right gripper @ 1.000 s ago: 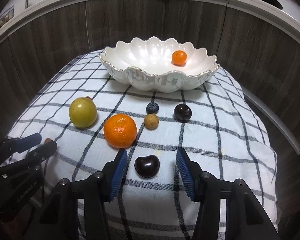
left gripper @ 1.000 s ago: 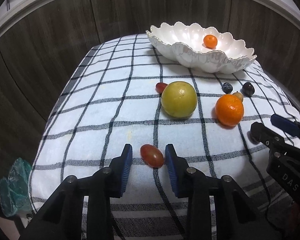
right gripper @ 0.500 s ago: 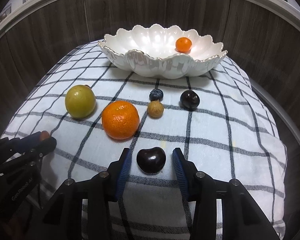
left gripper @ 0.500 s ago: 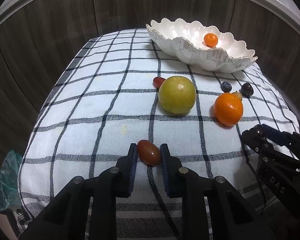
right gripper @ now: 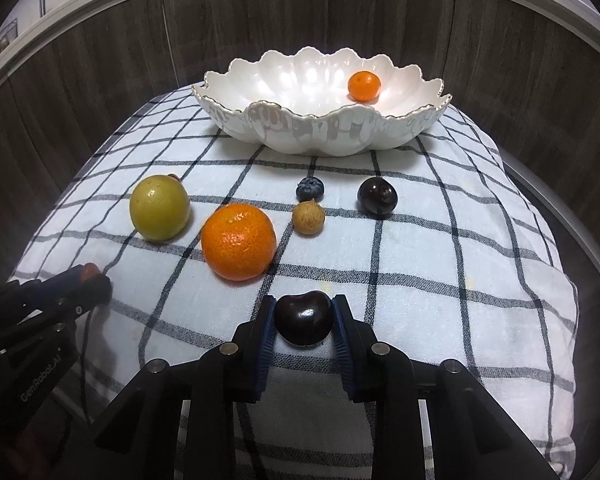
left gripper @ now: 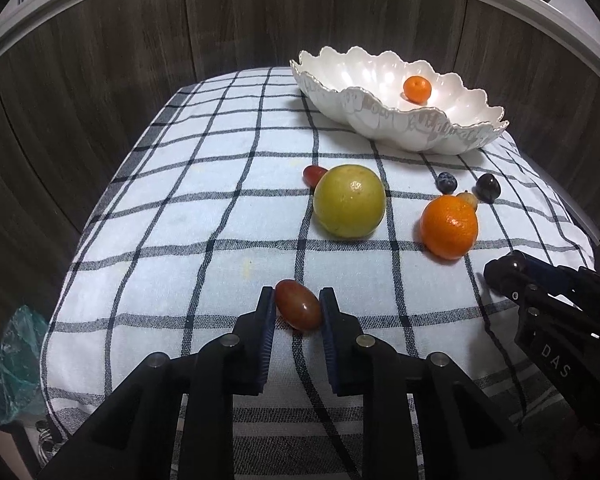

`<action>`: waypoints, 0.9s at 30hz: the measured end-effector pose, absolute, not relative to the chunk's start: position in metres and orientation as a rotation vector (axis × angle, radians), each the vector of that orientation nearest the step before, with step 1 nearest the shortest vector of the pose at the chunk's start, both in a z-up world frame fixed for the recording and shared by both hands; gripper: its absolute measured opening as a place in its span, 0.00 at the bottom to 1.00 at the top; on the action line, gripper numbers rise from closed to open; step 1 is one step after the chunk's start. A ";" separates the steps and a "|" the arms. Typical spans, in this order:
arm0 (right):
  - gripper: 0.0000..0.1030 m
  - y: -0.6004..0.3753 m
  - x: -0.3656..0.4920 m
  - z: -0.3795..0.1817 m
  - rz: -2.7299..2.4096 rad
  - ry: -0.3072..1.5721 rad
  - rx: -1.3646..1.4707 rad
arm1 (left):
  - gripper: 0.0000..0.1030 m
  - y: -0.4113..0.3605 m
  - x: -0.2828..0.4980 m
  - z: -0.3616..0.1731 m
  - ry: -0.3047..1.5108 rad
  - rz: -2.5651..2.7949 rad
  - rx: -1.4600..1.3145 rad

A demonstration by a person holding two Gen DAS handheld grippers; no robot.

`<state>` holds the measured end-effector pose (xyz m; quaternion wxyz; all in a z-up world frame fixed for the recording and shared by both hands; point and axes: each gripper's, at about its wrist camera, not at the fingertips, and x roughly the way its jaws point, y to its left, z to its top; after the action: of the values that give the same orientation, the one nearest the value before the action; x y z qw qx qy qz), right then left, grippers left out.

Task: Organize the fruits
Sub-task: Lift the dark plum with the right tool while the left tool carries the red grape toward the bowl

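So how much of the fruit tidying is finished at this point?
Barely started. Done: one small orange lies in the white bowl. In hand: the left gripper pinches a red grape, the right gripper a dark cherry, both at cloth level. Left: green fruit, big orange, blueberry, brown fruit, another cherry, another grape.

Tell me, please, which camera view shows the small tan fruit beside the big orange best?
The right wrist view: the small tan fruit lies whole and unobstructed, right of the big orange. In the left wrist view only its top peeks out behind that orange.
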<state>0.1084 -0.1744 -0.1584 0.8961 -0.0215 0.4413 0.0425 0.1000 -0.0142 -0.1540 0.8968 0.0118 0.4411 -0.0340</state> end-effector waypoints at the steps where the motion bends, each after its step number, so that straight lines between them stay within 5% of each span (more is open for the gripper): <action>1: 0.28 -0.175 0.109 -0.158 0.089 0.912 -0.045 | 0.22 -0.014 0.100 -0.153 0.910 -0.069 0.025; 27: 0.28 -0.176 0.100 -0.120 0.090 0.795 -0.039 | 0.22 -0.028 0.095 -0.125 0.844 -0.091 0.081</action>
<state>0.0996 -0.1760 -0.1203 0.9209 -0.0188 0.3870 0.0440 0.0953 -0.0278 -0.1249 0.9104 0.0394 0.4095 -0.0443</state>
